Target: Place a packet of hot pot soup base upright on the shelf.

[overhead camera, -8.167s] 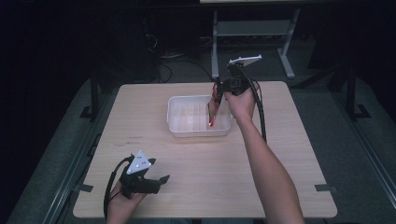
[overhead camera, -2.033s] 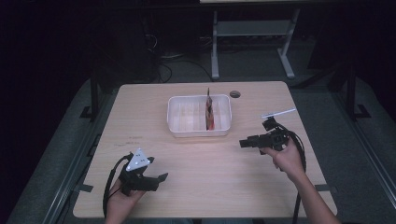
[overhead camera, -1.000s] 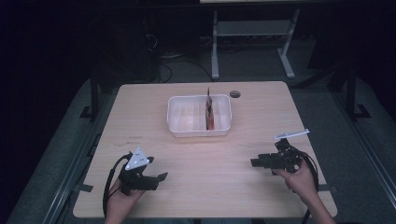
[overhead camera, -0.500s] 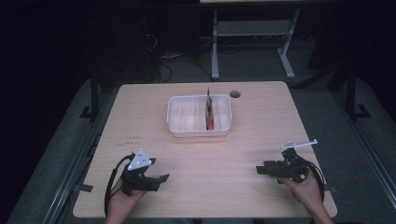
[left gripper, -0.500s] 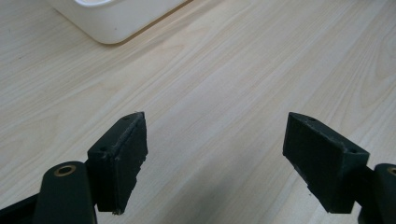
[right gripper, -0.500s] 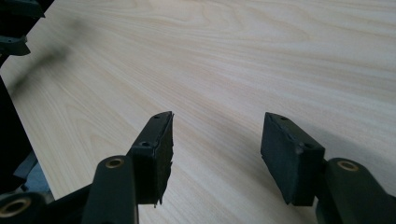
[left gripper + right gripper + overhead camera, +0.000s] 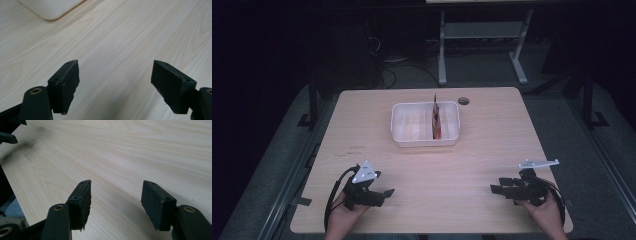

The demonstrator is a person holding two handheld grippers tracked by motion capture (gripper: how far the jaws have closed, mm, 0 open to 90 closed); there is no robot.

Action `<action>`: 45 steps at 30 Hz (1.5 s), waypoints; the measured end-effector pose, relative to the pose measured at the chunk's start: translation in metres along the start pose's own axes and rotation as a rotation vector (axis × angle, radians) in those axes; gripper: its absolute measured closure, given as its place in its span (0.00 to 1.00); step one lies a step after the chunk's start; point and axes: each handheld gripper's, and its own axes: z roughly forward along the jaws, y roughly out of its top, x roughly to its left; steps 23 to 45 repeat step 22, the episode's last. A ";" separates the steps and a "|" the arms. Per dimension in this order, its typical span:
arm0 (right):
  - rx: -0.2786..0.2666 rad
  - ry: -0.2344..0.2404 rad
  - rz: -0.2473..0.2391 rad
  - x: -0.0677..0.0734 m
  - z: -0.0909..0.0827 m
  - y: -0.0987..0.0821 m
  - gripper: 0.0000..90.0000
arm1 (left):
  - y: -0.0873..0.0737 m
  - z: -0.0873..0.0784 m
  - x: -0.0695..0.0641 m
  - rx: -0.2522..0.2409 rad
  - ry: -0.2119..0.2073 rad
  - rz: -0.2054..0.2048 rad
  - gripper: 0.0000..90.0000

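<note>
A white compartment tray (image 7: 402, 131) stands at the table's middle back, with a thin red and dark object (image 7: 437, 122) upright in its right part. My left gripper (image 7: 386, 196) rests at the front left, pointing right. In the left gripper view its jaws (image 7: 115, 85) stand open over bare wood, with the tray's corner (image 7: 50, 10) ahead. My right gripper (image 7: 495, 188) is at the front right, pointing left. Its jaws (image 7: 116, 202) are open with nothing between them and have just been opening wider. The left gripper's tip (image 7: 7, 133) shows far off in the right gripper view.
A small dark round spot (image 7: 463, 101) sits in the tabletop behind the tray. The light wooden table (image 7: 482, 145) has its front edge just below both hands. A metal stand (image 7: 482, 35) and cables lie on the dark floor beyond.
My right hand has drawn back toward the table's front right edge and sunk a little. Left hand, tray and the red object have stayed put.
</note>
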 end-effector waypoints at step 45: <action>-0.005 -0.053 -0.080 0.008 0.000 -0.003 0.42 | -0.003 0.000 0.002 0.006 -0.011 0.001 0.26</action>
